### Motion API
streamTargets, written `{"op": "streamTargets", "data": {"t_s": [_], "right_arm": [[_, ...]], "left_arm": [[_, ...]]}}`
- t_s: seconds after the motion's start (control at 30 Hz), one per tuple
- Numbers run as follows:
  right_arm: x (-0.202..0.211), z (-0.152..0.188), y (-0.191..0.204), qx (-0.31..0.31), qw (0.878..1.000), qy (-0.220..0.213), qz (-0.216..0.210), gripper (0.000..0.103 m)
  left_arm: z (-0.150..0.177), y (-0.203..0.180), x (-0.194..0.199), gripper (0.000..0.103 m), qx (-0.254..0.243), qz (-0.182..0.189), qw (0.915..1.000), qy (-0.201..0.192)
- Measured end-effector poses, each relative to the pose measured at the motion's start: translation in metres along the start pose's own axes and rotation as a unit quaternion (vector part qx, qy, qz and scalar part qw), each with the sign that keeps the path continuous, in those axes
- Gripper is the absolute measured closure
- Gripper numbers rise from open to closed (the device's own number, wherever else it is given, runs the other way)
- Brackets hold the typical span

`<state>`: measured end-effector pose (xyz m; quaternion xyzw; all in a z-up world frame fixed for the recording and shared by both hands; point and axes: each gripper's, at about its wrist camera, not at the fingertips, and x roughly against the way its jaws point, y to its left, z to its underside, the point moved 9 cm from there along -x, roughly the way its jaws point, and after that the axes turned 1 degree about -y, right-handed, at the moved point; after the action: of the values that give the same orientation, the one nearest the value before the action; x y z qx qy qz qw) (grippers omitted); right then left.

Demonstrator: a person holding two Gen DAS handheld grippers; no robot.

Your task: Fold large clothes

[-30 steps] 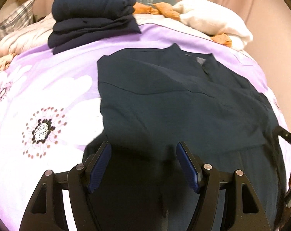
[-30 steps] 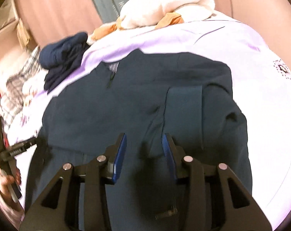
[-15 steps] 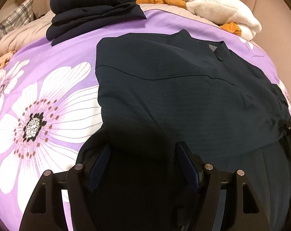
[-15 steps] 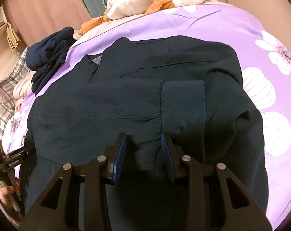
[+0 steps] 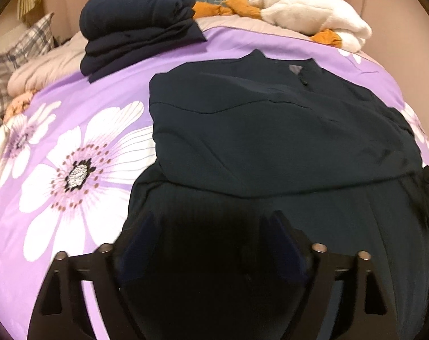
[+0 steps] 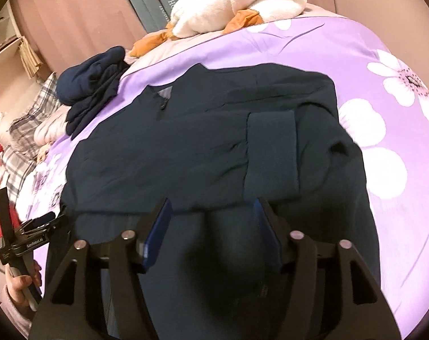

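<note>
Both wrist views look forward and down, close over the dark jacket (image 5: 271, 130) (image 6: 214, 147) on the bed (image 5: 72, 130); left view from its left hem side, right from the right. Shared: jacket, folded navy stack (image 5: 135, 28) (image 6: 92, 85) behind it

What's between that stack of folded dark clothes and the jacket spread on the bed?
Only bare purple flowered bedcover separates the folded stack from the spread jacket; the left wrist view shows it.

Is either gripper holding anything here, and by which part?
Nothing held: left gripper and right gripper jaws both stand open over the dark jacket.
</note>
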<state>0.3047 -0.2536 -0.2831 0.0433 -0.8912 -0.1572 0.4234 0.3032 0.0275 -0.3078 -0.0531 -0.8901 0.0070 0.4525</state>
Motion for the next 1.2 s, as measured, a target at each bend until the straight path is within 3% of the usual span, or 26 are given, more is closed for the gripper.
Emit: {"op": "streamTargets", "data": {"t_s": [0.17,0.37,0.57,1.2], "right_arm": [[0.010,0.021,0.008,0.026,1.000,0.009,0.016,0.027],[0.004,0.062,0.007,0.074,0.994,0.051,0.065,0.027],[0.018,0.092,0.009,0.129,0.985,0.049,0.105,0.023],[0.073,0.158,-0.005,0.100,0.987,0.062,0.108,0.021]], "left_arm": [[0.015,-0.015,0.012,0.011,-0.019,0.006,0.9998,0.004],[0.047,-0.032,0.005,0.011,-0.053,-0.005,0.9982,0.029],[0.078,-0.036,0.013,0.006,-0.052,0.000,0.9977,0.043],[0.132,-0.045,0.053,0.005,-0.046,0.007,0.9975,0.052]]}}
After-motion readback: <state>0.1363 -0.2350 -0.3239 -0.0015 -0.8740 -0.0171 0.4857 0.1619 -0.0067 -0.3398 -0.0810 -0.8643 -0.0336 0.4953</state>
